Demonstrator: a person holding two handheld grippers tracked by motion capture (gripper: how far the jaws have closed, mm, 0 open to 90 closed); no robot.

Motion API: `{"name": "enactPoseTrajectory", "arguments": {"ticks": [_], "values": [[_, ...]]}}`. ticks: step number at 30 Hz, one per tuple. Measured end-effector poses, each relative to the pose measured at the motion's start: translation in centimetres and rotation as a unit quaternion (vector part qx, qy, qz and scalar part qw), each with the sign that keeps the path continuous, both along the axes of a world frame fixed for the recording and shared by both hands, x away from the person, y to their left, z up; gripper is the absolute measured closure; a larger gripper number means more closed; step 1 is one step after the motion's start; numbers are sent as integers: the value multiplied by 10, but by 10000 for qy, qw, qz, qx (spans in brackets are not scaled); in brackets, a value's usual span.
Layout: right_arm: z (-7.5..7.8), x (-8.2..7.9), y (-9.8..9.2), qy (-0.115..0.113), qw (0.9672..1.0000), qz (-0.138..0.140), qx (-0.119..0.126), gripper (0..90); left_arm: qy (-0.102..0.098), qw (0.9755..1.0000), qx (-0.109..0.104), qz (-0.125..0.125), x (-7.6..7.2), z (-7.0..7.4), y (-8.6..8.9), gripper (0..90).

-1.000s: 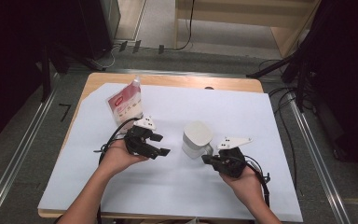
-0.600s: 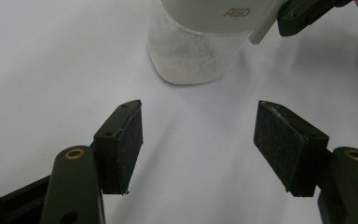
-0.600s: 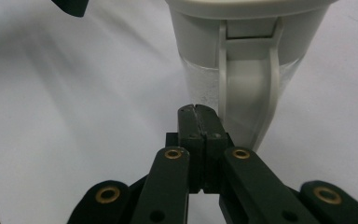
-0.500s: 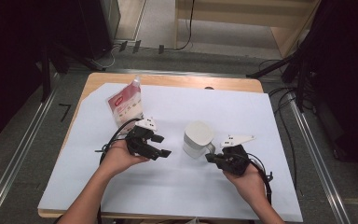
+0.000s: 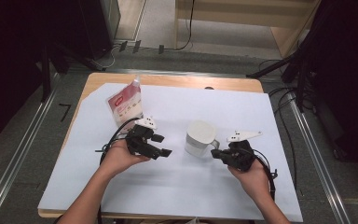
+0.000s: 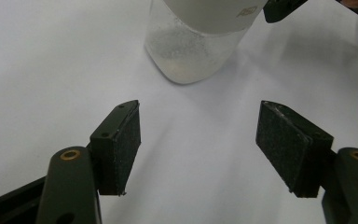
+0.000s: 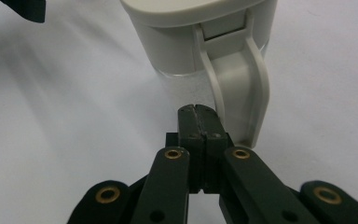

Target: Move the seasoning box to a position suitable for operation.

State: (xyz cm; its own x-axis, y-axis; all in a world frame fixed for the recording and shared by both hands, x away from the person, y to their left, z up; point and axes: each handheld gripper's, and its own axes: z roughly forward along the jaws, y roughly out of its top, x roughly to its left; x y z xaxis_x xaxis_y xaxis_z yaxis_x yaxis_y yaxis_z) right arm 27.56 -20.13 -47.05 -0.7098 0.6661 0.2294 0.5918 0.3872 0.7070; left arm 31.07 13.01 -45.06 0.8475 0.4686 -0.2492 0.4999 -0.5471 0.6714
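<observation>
White sheet (image 5: 177, 186): covers the table; jug (image 5: 200, 138) stands upright near centre.
Jug: clear body, pale lid, handle (image 7: 242, 88) toward 4 o'clock.
Right gripper (image 5: 216, 153): jaws pressed together on nothing, tips just beside the handle; since a second ago it has crept in from 4 o'clock.
Left gripper (image 5: 162, 145): at the jug's 9 o'clock, apart from it; jaws wide, just been opening, nothing between them.
Pouch (image 5: 124, 103): 11 o'clock, untouched.
Reading: both grippers lining up on the jug; probably left to steady, right for the handle.
</observation>
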Motion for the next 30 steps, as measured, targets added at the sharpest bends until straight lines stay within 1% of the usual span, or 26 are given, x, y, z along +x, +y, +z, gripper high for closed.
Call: {"name": "enactPoseTrajectory", "arguments": {"ticks": [1, 2, 3, 4, 7, 11, 13, 14, 17, 18, 19, 21, 22, 23, 24, 26, 27, 29, 30], "values": [[0, 0, -1, 26, 10000, -38, 1, 900, 13, 10000, 0, 0, 0, 0, 0, 315], [0, 2, -2, 19, 10000, -55, 0, 900, 87, 10000, -18, -18, 1, 0, 0, 315], [0, 3, -3, 28, 10000, -52, 2, 900, 87, 10000, -18, -18, 1, 0, 0, 315], [0, 3, -4, 26, 10000, -67, 1, 900, 139, 9999, 5, -10, 1, -1, -2, 316], [0, 5, -6, 36, 9999, -110, 17, 900, 127, 9999, 48, -45, 1, -1, -4, 316], [-1, 7, -9, 46, 9998, -172, 61, 900, 92, 9999, 37, -89, 2, -1, -6, 315], [-1, 7, -10, 29, 9998, -192, 39, 900, 107, 9999, 38, -72, 2, 0, -8, 314], [-1, 8, -12, 30, 9997, -231, 36, 900, 120, 9999, 1, -98, 3, -1, -9, 314], [-1, 8, -13, 30, 9996, -278, 30, 900, 221, 9997, 27, -114, 4, -1, -12, 315], [-1, 9, -15, 27, 9995, -302, 40, 900, 170, 9997, 53, -181, 5, -1, -12, 316], [-1, 10, -16, 24, 9995, -325, 57, 900, 171, 9997, 21, -160, 4, -1, -14, 316], [-1, 12, -17, 16, 9994, -350, 73, 900, 152, 9997, 58, -191, 5, -1, -15, 316], [-1, 13, -18, 10, 9993, -361, 71, 900, 116, 9997, -10, -199, 5, -2, -15, 317], [-1, 14, -18, 16, 9993, -370, 64, 900, 103, 9997, 11, -218, 5, -1, -16, 318], [-1, 14, -18, 20, 9993, -369, 48, 900, 49, 9997, 15, -231, 6, -1, -17, 319], [-1, 14, -18, -3, 9993, -359, 39, 900, 32, 9997, 16, -237, 6, -1, -18, 322], [-1, 16, -19, -29, 9993, -380, -13, 900, 2, 9996, 20, -287, 7, -1, -18, 325], [-1, 20, -21, -41, 9992, -400, -41, 900, -2, 9996, -17, -278, 7, -1, -21, 327], [-1, 22, -22, -37, 9990, -434, -25, 900, -63, 9994, 56, -344, 7, -1, -23, 327]]}}
